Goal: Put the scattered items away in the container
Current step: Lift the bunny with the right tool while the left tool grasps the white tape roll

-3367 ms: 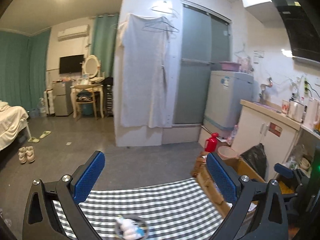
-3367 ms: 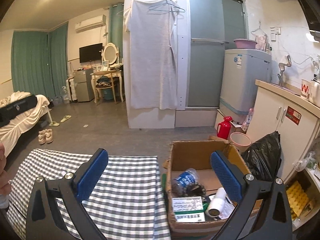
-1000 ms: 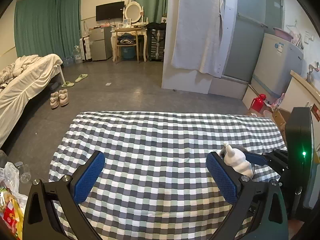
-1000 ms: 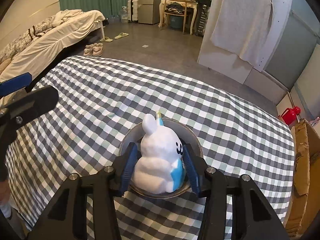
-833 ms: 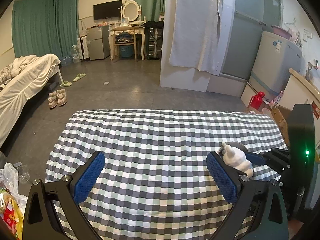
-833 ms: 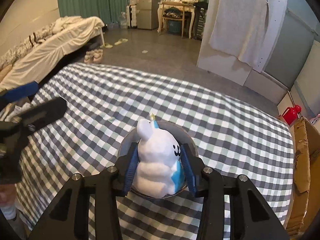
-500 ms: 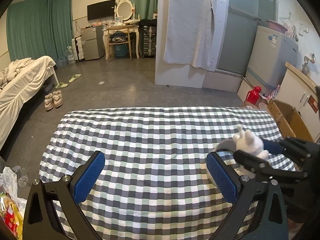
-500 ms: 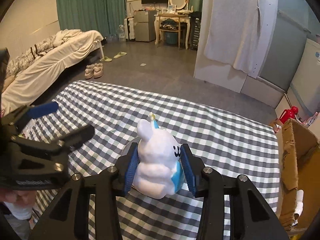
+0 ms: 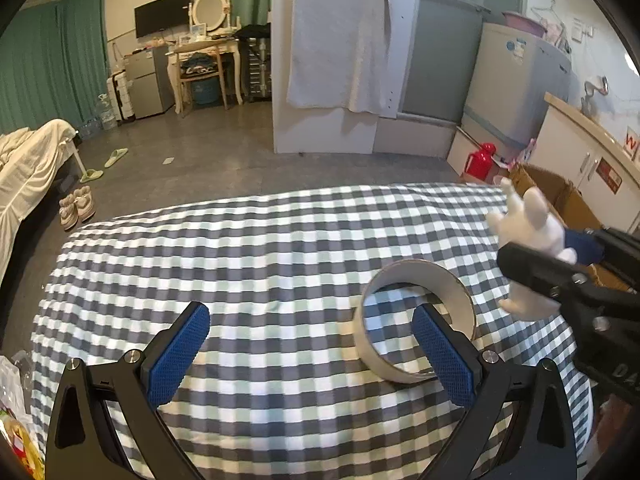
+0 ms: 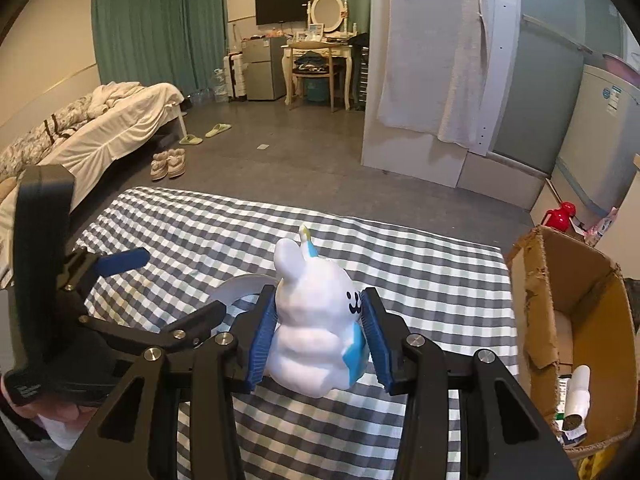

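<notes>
My right gripper (image 10: 316, 338) is shut on a white rabbit figure (image 10: 316, 320) with a blue patch and holds it lifted above the checked tablecloth (image 10: 400, 280). The figure also shows in the left wrist view (image 9: 528, 228), at the right. A white tape ring (image 9: 418, 322) lies on the cloth; its edge shows in the right wrist view (image 10: 240, 284). My left gripper (image 9: 312, 354) is open and empty, its right finger at the ring's near side. An open cardboard box (image 10: 576, 312) stands right of the table, holding several items.
A red jug (image 10: 562, 212) stands on the floor beyond the box. A white cabinet (image 9: 580, 160) and a washing machine (image 9: 516, 76) stand at the right. A bed (image 10: 92, 132), shoes (image 10: 168, 162) and slippers lie far left.
My right gripper has lifted the rabbit figure out of the tape ring and carried it right toward the box. The ring stays on the cloth. My left gripper has moved closer to the ring.
</notes>
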A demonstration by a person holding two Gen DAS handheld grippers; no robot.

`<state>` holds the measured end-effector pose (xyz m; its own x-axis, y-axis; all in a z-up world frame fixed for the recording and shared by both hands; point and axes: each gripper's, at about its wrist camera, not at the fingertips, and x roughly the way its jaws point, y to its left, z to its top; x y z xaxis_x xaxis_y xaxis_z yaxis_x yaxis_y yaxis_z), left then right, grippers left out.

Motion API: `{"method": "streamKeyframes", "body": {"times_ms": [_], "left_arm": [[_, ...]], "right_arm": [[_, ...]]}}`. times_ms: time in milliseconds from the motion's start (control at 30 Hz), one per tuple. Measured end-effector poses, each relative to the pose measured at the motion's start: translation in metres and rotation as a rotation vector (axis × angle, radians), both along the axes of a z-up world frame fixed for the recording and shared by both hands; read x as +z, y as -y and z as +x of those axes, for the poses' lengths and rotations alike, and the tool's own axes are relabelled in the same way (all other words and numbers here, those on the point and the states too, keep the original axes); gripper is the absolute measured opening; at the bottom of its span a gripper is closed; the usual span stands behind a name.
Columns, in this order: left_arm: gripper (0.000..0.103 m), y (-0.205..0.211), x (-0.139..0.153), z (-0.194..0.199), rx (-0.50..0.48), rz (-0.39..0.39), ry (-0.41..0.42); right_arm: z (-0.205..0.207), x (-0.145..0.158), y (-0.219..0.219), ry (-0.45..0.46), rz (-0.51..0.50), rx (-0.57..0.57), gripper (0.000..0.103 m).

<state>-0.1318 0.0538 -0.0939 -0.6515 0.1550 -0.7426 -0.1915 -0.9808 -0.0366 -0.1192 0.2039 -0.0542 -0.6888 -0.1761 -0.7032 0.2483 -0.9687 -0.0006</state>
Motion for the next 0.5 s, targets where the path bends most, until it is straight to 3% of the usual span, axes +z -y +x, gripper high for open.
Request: {"method": "streamKeyframes", "body": {"times_ms": [300,367,500], "left_arm": [[0.102,-0.018,-0.016,-0.008,-0.025,0.006,0.048],[0.095,-0.022,-0.021,-0.01,-0.034,-0.002,0.056],[0.063,-0.031,-0.034,-0.014,-0.05,-0.016,0.109]], "right_arm": [[0.006,0.002,-0.013,-0.009,-0.003,-0.037,0.042],[0.007,0.002,-0.016,-0.011,-0.003,-0.044,0.042],[0.01,0.004,-0.025,-0.017,-0.008,-0.063,0.042]]}}
